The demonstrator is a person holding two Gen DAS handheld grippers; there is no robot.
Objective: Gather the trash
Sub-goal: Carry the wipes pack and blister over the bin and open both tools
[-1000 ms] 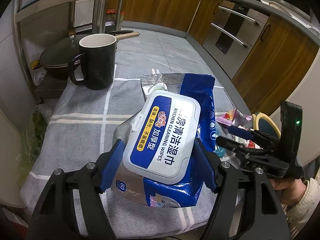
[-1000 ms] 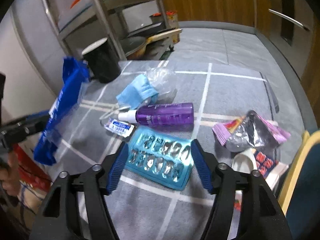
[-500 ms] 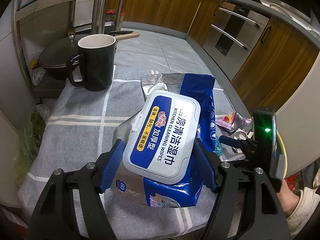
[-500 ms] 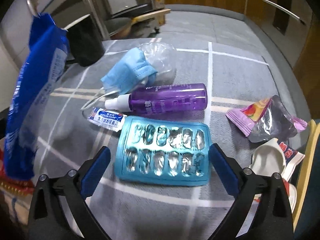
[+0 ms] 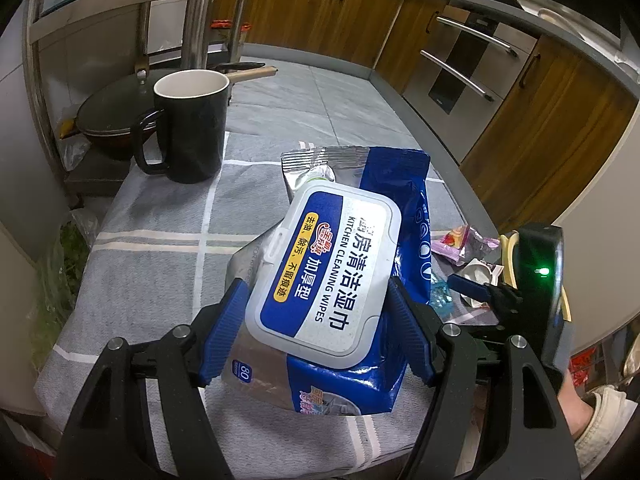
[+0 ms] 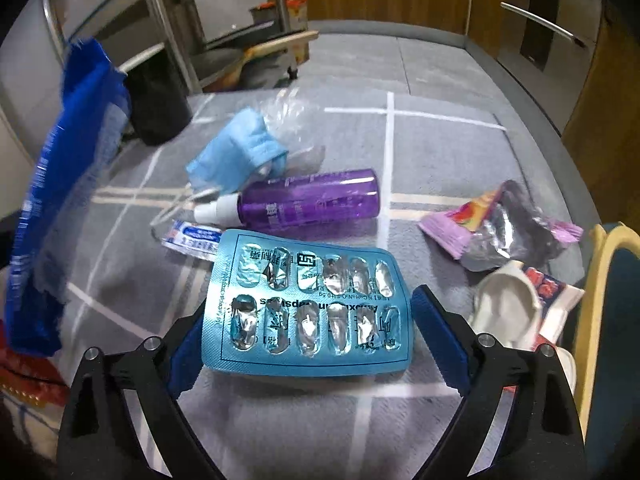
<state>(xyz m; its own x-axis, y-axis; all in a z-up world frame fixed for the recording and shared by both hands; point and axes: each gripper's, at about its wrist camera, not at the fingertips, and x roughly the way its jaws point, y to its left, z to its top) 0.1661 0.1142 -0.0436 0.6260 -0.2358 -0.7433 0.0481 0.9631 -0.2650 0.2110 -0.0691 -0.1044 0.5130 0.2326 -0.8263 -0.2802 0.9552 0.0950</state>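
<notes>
Setting: kitchen with wooden cabinet fronts (image 5: 532,128) and a metal rack (image 6: 168,36); the work happens on a table under a grey cloth crossed by white lines (image 5: 160,248).

Left gripper (image 5: 316,328): its blue-padded fingers are clamped on a blue and silver pack of kitchen cleaning wipes with a white flip lid (image 5: 332,276). The pack is held tilted and seems raised off the cloth, though its underside is hidden.

Right gripper (image 6: 316,340): jaws set wide apart, one either side of a light blue foil blister pack with its pockets burst (image 6: 308,312). The left pad looks to touch the pack's edge; the right pad stands just clear. No squeeze shows yet.

Other litter: a purple plastic spray bottle with a white nozzle (image 6: 308,200) lies on its side just beyond the blister pack; a crumpled pale blue face mask (image 6: 236,152) sits beside a clear plastic wrapper (image 6: 292,116); a small white and blue sachet (image 6: 192,238) is next to the blister pack; a torn pink and silver snack wrapper (image 6: 504,232) and a white crumpled piece with red print (image 6: 524,300) lie to the right.

Not litter: a black mug with a white inside (image 5: 188,128), upright at the far corner.

Step in hand: one piece secured on the left, a second being bracketed on the right.

Next move: likely closing the right jaws on the thin, springy card, gripping low enough that it does not buckle or slide out. No bin shows in either view, so the drop-off point cannot be told.
</notes>
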